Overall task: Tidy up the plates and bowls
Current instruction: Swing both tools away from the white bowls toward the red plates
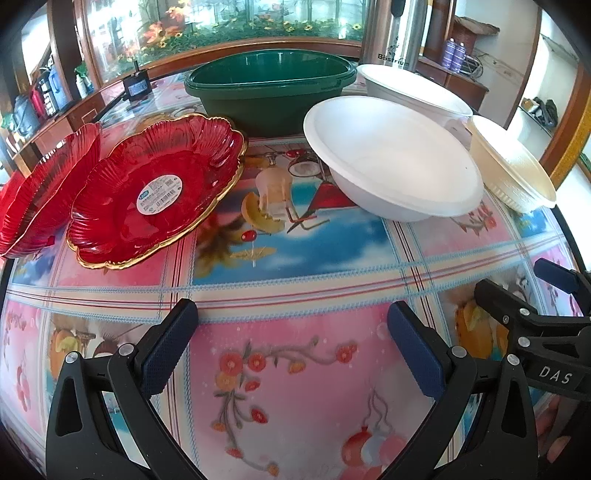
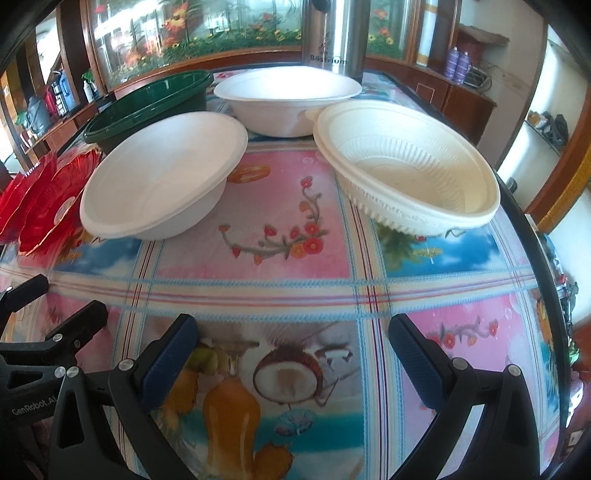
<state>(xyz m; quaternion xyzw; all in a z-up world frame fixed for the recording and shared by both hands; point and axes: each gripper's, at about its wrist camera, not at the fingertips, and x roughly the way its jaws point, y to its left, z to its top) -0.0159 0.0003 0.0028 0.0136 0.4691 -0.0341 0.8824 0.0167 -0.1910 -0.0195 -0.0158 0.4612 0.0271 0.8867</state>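
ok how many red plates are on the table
2, both at the table's left side: one red plate with a label sticker in its middle, and a second red plate just left of it, partly cut off. None seem hidden.

Both views are bright with daylight. The glossy tablecloth [image 1: 280,295] carries a pale sheen just in front of the near white bowl [image 1: 391,158], which is washed out inside, almost featureless. The far white bowl [image 2: 288,99], behind it, glares likewise in the right wrist view. Shadows under the bowls are soft and short. Fisheye distortion bends the tablecloth's stripes and darkens the corners to black. The cabinet [image 1: 221,33] beyond the bowls looks soft and hazy.
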